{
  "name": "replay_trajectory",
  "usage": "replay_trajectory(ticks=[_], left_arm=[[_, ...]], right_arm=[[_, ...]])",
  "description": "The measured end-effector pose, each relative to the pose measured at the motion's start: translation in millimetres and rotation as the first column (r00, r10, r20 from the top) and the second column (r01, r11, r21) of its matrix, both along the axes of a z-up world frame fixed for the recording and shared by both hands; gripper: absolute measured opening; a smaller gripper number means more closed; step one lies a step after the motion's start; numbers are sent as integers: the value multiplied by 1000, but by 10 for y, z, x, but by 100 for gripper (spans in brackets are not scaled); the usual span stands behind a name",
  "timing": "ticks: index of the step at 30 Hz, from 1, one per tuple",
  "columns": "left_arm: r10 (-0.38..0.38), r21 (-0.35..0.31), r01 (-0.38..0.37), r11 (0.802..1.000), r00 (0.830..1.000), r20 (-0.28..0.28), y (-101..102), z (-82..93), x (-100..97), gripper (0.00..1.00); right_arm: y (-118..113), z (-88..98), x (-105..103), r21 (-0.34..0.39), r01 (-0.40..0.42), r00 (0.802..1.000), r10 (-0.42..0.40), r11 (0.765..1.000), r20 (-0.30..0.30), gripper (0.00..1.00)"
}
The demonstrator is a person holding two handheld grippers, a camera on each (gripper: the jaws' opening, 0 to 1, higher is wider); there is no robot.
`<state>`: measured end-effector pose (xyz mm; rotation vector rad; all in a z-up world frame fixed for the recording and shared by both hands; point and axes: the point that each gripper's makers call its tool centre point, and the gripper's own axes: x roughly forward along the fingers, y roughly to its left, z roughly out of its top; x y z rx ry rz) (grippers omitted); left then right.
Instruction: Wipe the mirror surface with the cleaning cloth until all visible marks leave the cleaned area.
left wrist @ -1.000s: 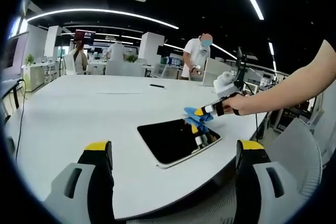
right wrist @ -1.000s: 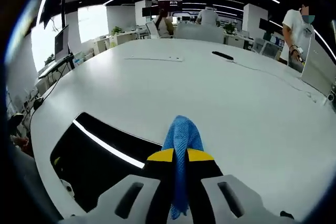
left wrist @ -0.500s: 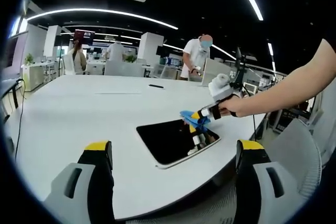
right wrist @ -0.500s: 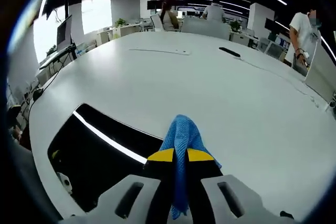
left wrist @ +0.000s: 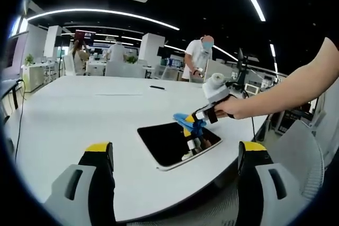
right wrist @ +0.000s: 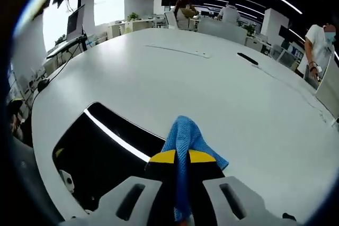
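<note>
My right gripper [right wrist: 181, 158] had its yellow-tipped jaws clamped tight on the blue knitted cleaning cloth [right wrist: 186, 137], which stuck up between them and spilled a little to the side. Just beyond the cloth lay the dark rectangular mirror with a pale rim [right wrist: 100, 154], flat on the big white oval table [right wrist: 175, 80], a bright ceiling strip reflected across it. From my left gripper [left wrist: 177, 154] I saw its two jaws spread wide apart over the near table edge, holding nothing. Past them the same mirror [left wrist: 172, 144] sat near the table's corner, and the right gripper [left wrist: 196, 121], gripped by a bare hand [left wrist: 233, 107], had the cloth [left wrist: 185, 120] over the mirror's far edge; whether it touched the glass, I couldn't tell. Farther off stood a person in a white shirt [left wrist: 198, 56].
</note>
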<state>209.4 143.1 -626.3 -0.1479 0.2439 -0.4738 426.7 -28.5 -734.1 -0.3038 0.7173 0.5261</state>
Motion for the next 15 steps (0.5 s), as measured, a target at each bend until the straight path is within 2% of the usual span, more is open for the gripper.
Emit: replay_trajectory(ticks=[15], left_arm=[[1,-5,-1,1000,1000,6,3,13,-2,97]], right_arm=[[572,-4,-92,78,-34,999,36,996,-20,1]])
